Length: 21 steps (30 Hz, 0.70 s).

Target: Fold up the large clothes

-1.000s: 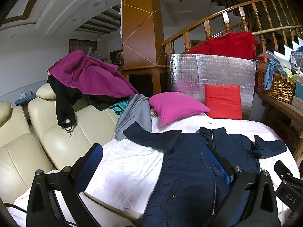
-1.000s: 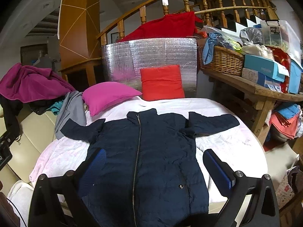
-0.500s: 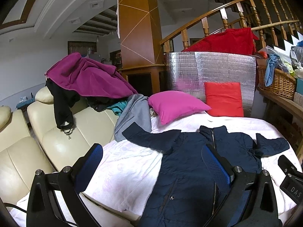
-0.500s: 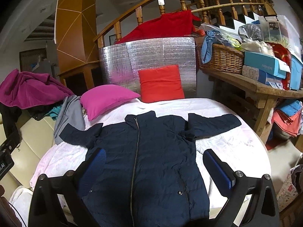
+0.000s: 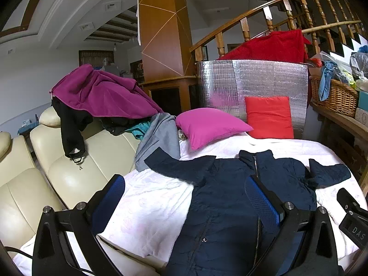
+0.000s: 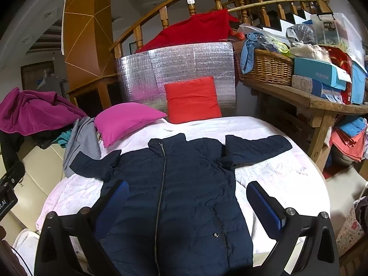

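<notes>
we read "das" on our right gripper (image 5: pixel 353 220); both grippers (image 6: pixel 191 207) spread wide above the flat, zipped navy jacket (image 6: pixel 174 184).

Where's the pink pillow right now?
In the right wrist view, the pink pillow lies far left on the bed, beside the red pillow, beyond the jacket's sleeve.

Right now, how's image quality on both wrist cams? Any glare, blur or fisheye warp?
Left wrist: sharp, no motion blur; strong fisheye bend in the stair railing, black vignette corners; the silver foil panel shows a soft pink reflection, no harsh glare. Right wrist: also sharp; the navy jacket is very dark, with detail lost near the open right tongs; the white bed cover looks bright, nearly blown out.
</notes>
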Motion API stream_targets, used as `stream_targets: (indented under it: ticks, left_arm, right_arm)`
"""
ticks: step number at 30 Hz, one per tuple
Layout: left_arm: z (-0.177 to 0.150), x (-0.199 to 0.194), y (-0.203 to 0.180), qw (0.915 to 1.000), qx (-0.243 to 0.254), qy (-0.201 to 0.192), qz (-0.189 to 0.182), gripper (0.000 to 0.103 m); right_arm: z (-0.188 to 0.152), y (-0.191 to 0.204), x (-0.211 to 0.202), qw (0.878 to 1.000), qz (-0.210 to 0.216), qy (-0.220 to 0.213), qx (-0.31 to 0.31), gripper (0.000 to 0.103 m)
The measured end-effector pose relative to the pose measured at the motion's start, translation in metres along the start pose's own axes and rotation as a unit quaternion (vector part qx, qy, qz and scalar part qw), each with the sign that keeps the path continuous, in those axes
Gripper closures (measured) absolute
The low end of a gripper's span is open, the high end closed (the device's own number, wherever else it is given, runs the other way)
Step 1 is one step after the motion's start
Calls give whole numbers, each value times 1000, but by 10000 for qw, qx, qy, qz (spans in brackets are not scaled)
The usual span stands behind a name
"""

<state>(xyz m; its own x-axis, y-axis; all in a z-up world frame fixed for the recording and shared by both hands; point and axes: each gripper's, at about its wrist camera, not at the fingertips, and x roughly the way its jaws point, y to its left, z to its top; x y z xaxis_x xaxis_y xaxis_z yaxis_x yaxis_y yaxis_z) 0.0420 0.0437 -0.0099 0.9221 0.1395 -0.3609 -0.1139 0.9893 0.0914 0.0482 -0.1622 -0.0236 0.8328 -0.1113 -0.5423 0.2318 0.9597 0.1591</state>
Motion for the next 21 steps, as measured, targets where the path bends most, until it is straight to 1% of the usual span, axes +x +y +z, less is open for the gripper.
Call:
stream_targets:
  ticks: [8, 12, 13, 15, 17, 18, 20, 21]
  left_arm:
    - [-1, 8, -4, 10000, 30, 45, 6, 0]
    - [0, 23, -10, 9998, 43, 162, -69, 0]
    - [0, 33, -14, 9996, 48, 258, -106, 0]
    - [-2, 62, -24, 9982, 31, 575, -171, 0]
    - [-10, 102, -41, 9951, 37, 971, -167, 0]
    - [-15, 119, -50, 9934, 51, 1136, -160, 0]
    - [-30, 165, -72, 9864, 66, 1619, -267, 0]
    - [-40, 190, -85, 9820, 67, 1866, -283, 0]
  right_arm:
    - [1, 0, 6, 10000, -9, 46, -27, 0]
    - [4, -5, 18, 9999, 72, 113, 52, 0]
    - [6, -9, 25, 9997, 125, 156, 111, 0]
    - [9, -20, 40, 9990, 277, 235, 265, 0]
    - [14, -45, 69, 9966, 358, 403, 616, 0]
    - [16, -54, 79, 9955, 436, 394, 738, 0]
    - [20, -94, 123, 9852, 861, 692, 1310, 0]
    - [20, -107, 137, 9801, 968, 828, 1523, 0]
